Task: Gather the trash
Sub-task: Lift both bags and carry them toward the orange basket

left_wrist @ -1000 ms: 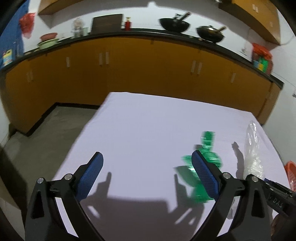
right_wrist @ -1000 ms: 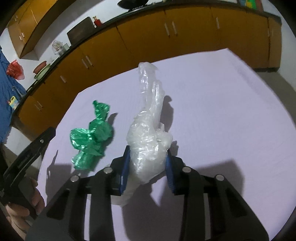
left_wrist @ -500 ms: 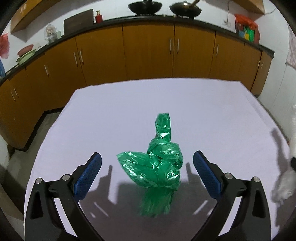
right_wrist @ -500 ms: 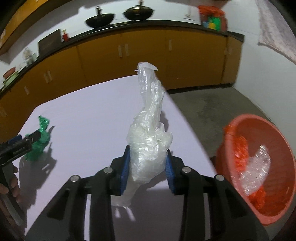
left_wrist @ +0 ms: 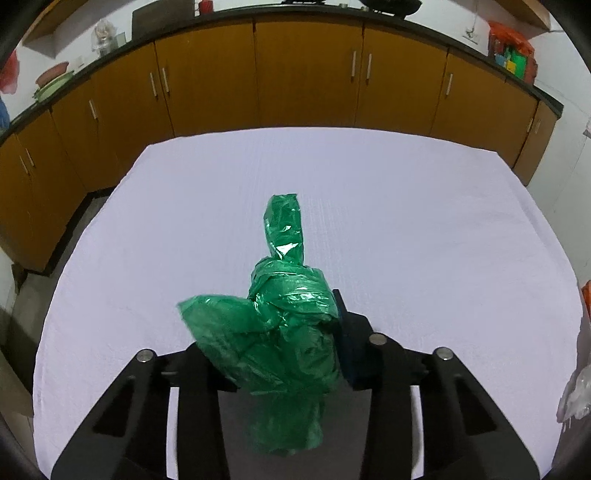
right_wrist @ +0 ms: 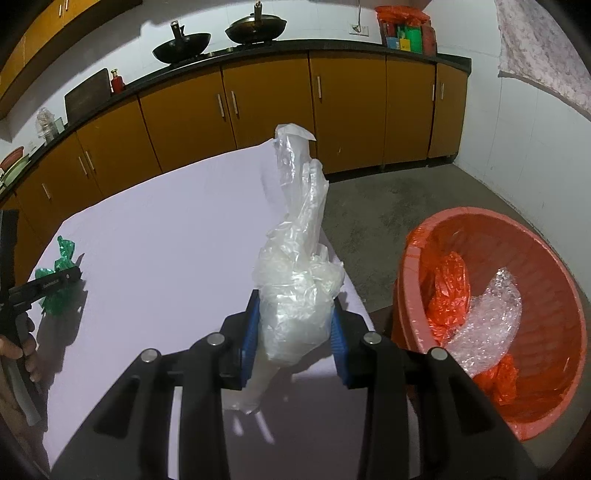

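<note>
A crumpled green plastic bag (left_wrist: 286, 284) sits on the white table (left_wrist: 388, 192), and my left gripper (left_wrist: 279, 325) is closing its jaws on it; the right blue pad presses its side, while the bag hides the left pad. From the right wrist view the same green bag (right_wrist: 62, 264) and left gripper (right_wrist: 55, 282) are far left. My right gripper (right_wrist: 293, 328) is shut on a clear plastic bag (right_wrist: 299, 258), held upright over the table's right edge. Beside it on the floor stands an orange basket (right_wrist: 476, 216).
The basket holds orange plastic (right_wrist: 448, 291) and bubble wrap (right_wrist: 491, 325). Orange cabinets (left_wrist: 306, 74) with a dark counter run along the far wall and left side. Woks (right_wrist: 255, 27) stand on the counter. Grey floor (right_wrist: 406, 206) lies between table and cabinets.
The left gripper swung over the green bag and closed around it. The right gripper carried the clear bag to the right, and the orange basket came into its view.
</note>
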Tool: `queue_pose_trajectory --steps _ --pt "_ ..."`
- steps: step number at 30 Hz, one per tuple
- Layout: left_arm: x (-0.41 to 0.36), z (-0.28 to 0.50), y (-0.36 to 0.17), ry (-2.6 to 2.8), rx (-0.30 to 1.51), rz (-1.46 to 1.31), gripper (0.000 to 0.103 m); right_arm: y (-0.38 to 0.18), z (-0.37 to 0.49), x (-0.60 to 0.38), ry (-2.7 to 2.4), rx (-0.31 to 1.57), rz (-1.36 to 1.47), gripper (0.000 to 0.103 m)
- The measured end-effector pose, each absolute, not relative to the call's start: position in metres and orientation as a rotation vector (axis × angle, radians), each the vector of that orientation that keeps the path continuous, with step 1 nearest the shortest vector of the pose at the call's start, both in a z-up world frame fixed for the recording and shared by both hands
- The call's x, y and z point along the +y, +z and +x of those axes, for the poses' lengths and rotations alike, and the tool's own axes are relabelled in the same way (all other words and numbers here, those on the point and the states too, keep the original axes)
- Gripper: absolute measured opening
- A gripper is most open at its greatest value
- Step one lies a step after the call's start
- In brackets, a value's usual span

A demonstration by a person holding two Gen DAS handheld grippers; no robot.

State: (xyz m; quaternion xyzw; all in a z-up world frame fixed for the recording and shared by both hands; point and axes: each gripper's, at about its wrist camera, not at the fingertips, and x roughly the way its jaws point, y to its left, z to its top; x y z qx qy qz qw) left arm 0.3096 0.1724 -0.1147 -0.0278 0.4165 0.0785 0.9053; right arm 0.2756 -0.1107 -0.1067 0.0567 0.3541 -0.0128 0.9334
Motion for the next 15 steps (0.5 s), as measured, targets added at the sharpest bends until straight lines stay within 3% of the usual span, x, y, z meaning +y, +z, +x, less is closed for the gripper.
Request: queue_pose_trajectory --steps 15 --pt "0.110 0.289 -0.078 0.033 0.759 -0.002 0.036 -0.087 0.250 -0.126 -0.050 0.676 0.140 0.034"
